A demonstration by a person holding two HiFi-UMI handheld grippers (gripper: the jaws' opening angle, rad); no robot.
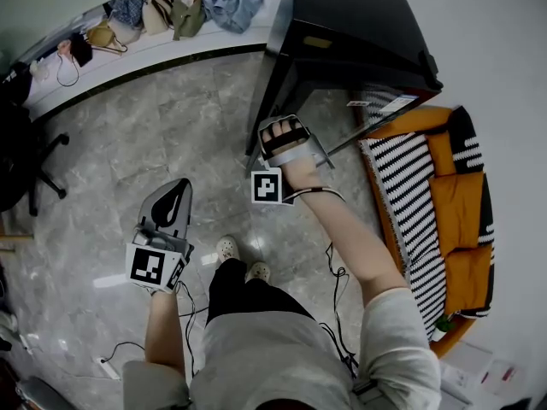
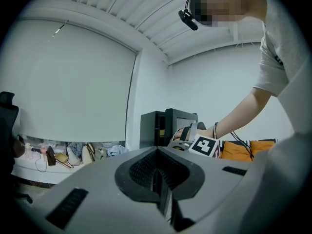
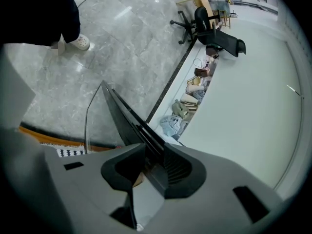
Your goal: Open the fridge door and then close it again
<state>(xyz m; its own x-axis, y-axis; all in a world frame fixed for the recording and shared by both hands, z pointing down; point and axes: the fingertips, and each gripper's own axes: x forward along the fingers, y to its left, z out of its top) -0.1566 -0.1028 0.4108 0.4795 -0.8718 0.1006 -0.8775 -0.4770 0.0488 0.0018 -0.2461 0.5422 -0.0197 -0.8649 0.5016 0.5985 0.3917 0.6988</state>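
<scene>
R gripper is clamped on the thin door edge; L gripper fingers together, empty. Risk: if pull leaves hinge arc, edge slips out, door swings free.

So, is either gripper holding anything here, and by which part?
The right gripper has its jaws on the fridge door, clamped over the door's open edge. The left gripper holds nothing; its jaws are together.

Floor: glossy grey marble tiles.
On floor: black fridge at top; office chair at left; striped rug with orange cushions at right; power strip at bottom left.
Bench: white, along the wall, carrying bags and clothes.
</scene>
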